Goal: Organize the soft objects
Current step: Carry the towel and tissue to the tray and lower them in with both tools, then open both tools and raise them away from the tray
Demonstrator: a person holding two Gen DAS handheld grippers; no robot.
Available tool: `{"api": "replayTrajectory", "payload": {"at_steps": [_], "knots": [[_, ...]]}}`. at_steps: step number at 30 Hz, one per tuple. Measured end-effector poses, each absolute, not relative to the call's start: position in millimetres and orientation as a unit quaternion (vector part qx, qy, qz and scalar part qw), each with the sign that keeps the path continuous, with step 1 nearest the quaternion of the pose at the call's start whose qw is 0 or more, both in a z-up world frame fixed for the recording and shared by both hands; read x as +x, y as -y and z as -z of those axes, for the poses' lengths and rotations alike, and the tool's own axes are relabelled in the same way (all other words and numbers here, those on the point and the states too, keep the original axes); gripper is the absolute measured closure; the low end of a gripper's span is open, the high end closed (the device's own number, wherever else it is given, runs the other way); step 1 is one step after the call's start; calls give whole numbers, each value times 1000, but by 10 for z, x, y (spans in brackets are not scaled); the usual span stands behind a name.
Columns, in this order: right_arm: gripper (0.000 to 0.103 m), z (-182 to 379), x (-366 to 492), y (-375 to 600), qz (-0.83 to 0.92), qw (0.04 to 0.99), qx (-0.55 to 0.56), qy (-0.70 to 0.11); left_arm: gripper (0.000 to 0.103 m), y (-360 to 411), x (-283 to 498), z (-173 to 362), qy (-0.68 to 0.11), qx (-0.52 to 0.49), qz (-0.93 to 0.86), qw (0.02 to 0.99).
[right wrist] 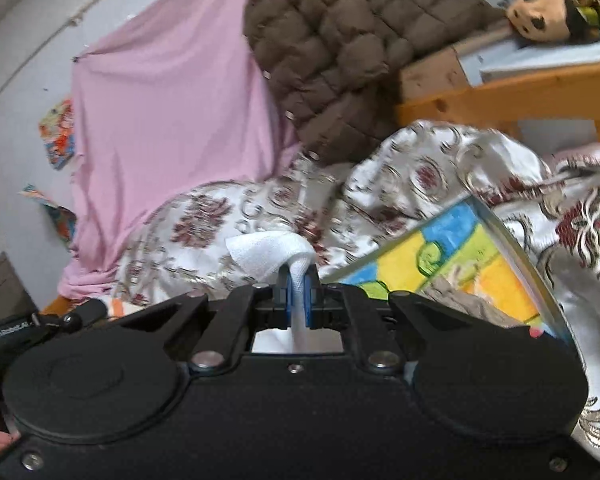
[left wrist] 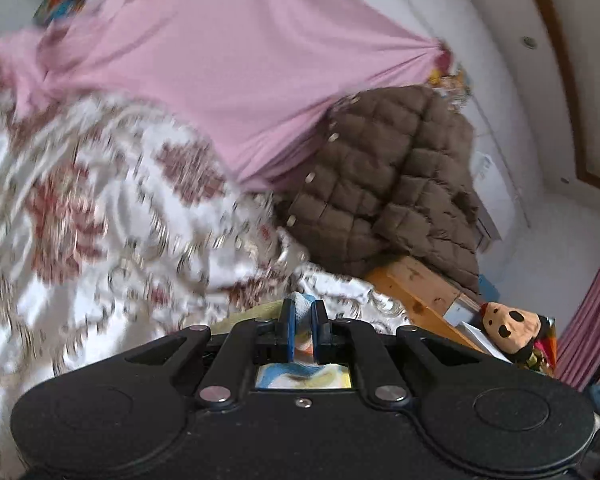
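While both point nearly level over the patterned bedspread (right wrist: 228, 216), the left gripper (left wrist: 303, 314) and right gripper (right wrist: 298, 280) each pinch the colourful towel (right wrist: 452, 248), low in frame.

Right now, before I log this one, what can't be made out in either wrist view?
- Left wrist view: the patterned bedspread is smeared by motion blur, so its folds are unreadable.
- Left wrist view: the colourful cloth in the left gripper is mostly hidden by the gripper body.
- Right wrist view: the white cloth in the right gripper drops behind the gripper; its extent is unknown.
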State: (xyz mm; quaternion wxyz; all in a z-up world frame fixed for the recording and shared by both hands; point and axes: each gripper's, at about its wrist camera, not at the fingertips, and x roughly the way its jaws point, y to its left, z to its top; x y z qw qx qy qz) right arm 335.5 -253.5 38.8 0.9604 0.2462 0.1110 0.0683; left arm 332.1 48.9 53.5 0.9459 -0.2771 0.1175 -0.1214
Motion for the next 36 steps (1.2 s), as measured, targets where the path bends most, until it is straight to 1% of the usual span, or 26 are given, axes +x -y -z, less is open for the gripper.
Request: {"api": "replayTrajectory", "payload": {"at_steps": [3, 9, 16, 20, 23, 25, 26, 28, 29, 31, 32, 35, 36], "knots": [[102, -305, 3454, 2494, -53, 958, 248, -129, 96, -468, 3442, -360, -140, -278, 118, 943], [102, -124, 3681, 2498, -9, 952, 254, -173, 95, -235, 3568, -29, -192, -228, 129, 946], [102, 195, 3892, 2593, 55, 929, 264, -252, 95, -123, 3667, 146, -250, -200, 131, 938], [99, 331, 3928, 2593, 55, 922, 266, -276, 95, -87, 3724, 203, -286, -190, 132, 930], [96, 371, 3950, 2564, 57, 923, 258, -280, 94, -62, 3754, 255, -307, -184, 137, 923], [89, 371, 3971, 2552, 53, 924, 252, -281, 93, -47, 3765, 297, -319, -182, 140, 920], [88, 354, 3983, 2540, 50, 925, 249, -282, 93, -36, 3762, 306, -321, -181, 141, 919], [79, 278, 3931, 2500, 46, 927, 242, -282, 91, -10, 3752, 305, -326, -176, 144, 918], [76, 223, 3911, 2493, 44, 929, 237, -281, 90, 5, 3745, 296, -326, -173, 146, 918], [62, 170, 3856, 2464, 41, 931, 230, -280, 87, 46, 3720, 273, -328, -161, 149, 919], [59, 117, 3821, 2469, 40, 932, 228, -279, 86, 64, 3713, 263, -330, -157, 150, 919], [45, 28, 3715, 2465, 43, 936, 217, -275, 85, 104, 3696, 247, -344, -157, 153, 913], [36, 1, 3683, 2472, 42, 937, 215, -273, 82, 115, 3692, 242, -353, -161, 153, 909]]}}
